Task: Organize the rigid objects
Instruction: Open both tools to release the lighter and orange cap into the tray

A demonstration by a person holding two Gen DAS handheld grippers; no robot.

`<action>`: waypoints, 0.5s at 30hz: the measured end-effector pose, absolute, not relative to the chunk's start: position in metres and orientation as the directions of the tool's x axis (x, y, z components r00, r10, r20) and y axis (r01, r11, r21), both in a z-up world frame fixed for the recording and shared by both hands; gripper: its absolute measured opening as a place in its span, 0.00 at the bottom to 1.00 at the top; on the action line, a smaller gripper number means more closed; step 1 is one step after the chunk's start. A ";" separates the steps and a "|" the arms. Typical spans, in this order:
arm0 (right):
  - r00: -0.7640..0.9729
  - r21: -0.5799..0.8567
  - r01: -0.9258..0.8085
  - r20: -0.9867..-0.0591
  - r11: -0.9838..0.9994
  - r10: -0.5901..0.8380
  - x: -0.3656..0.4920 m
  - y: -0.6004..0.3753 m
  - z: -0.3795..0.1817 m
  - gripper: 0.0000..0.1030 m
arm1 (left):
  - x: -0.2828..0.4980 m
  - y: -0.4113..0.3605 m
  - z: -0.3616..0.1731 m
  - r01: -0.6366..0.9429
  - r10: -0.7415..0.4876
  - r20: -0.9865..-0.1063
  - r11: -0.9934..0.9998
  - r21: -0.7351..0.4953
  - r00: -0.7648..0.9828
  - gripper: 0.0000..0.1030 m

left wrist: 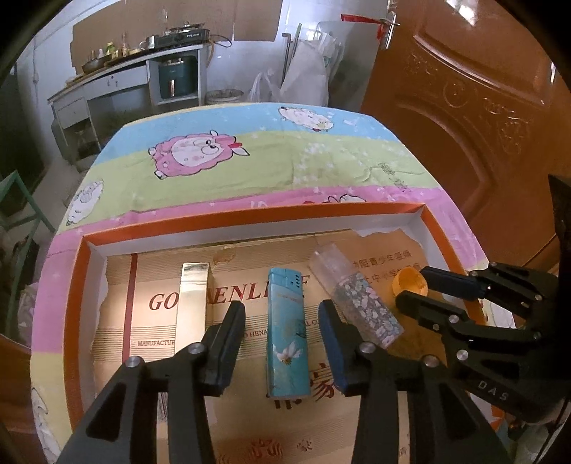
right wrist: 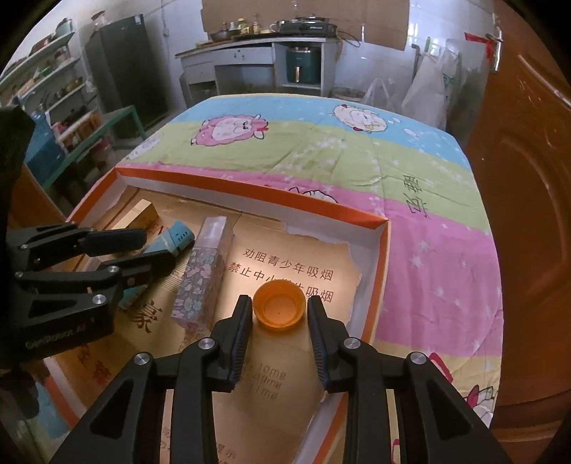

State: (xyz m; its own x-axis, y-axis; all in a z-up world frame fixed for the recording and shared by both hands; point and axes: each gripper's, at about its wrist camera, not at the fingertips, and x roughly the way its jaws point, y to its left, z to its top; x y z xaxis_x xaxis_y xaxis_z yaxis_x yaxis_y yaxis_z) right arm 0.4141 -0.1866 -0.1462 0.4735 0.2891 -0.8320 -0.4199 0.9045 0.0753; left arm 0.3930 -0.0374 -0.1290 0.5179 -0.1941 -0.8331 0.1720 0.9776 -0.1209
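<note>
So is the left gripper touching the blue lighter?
Apart. In the left wrist view the left gripper straddles the blue lighter, with cardboard showing between the lighter and each finger.

- A home kitchen, plain and lived-in.
- Far end: a grey counter (right wrist: 249, 53) carrying a gas stove (right wrist: 307, 26), pans and bottles, an air fryer (right wrist: 299, 64) beneath.
- Far left: dark fridge (right wrist: 125, 71), cluttered shelves (right wrist: 53, 71).
- Right: carved wooden door (left wrist: 464, 107).
- Near: table under a cartoon sheep cloth (right wrist: 321, 150).
</note>
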 end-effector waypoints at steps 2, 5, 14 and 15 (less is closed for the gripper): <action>0.476 0.078 -0.416 -0.830 0.906 0.290 0.412 -0.187 -0.144 0.34 | 0.391 -0.037 -0.125 0.175 -0.193 -0.828 0.978 -0.117 0.527 0.42; 0.484 0.084 -0.409 -0.824 0.909 0.294 0.408 -0.189 -0.141 0.34 | 0.385 -0.038 -0.117 0.184 -0.199 -0.817 0.976 -0.116 0.542 0.42; 0.490 0.091 -0.396 -0.821 0.914 0.294 0.385 -0.195 -0.131 0.34 | 0.358 -0.035 -0.095 0.201 -0.208 -0.785 0.973 -0.109 0.584 0.42; 0.489 0.093 -0.394 -0.821 0.915 0.294 0.381 -0.195 -0.130 0.34 | 0.354 -0.034 -0.094 0.202 -0.206 -0.784 0.974 -0.106 0.586 0.42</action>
